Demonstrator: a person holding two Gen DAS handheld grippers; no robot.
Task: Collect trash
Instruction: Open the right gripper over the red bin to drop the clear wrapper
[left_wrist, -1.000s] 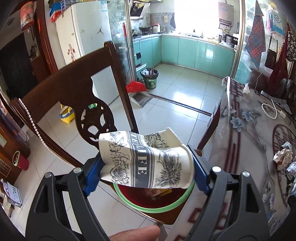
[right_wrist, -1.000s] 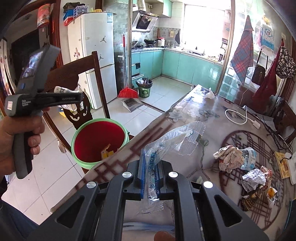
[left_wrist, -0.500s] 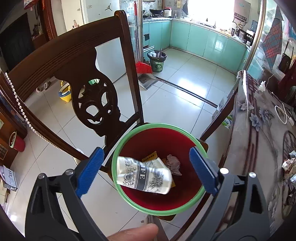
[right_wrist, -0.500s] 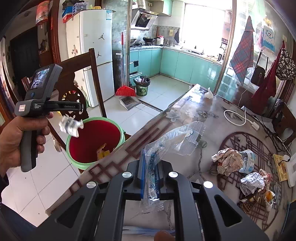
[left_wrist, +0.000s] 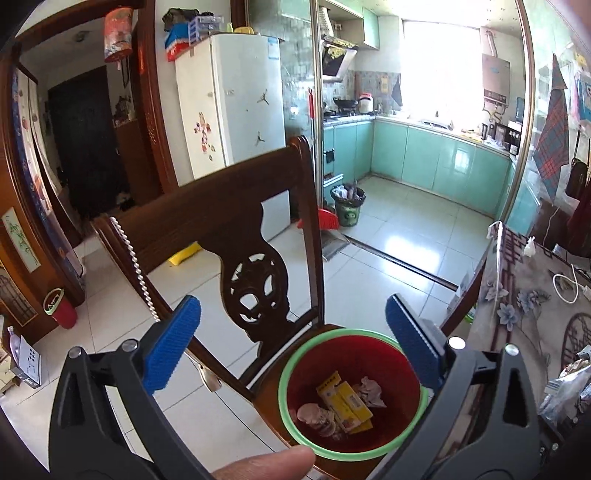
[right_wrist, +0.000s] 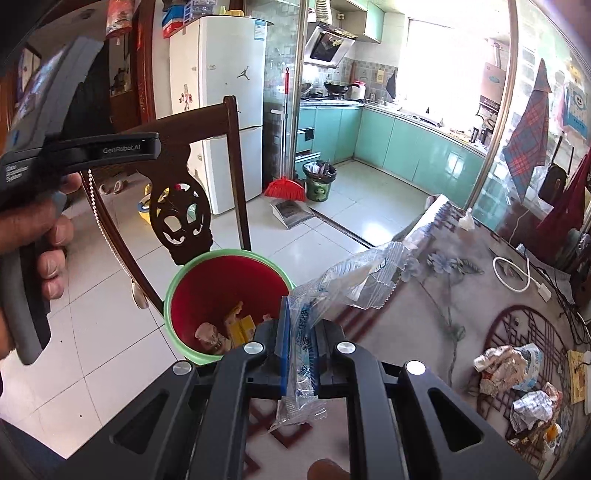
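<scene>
A right hand-held gripper pinches a clear plastic wrapper between closed blue pads, beside a red bin with a green rim. Crumpled paper lies on the patterned worktop.

White tiled floor, teal kitchen cabinets, white fridge, bright window.

My left gripper has black plastic arms with silver screws and blue ribbed pads at the tips. Its grey handle carries white "GenRobot.AI" lettering on the black side bar. My right gripper looks the same.
</scene>
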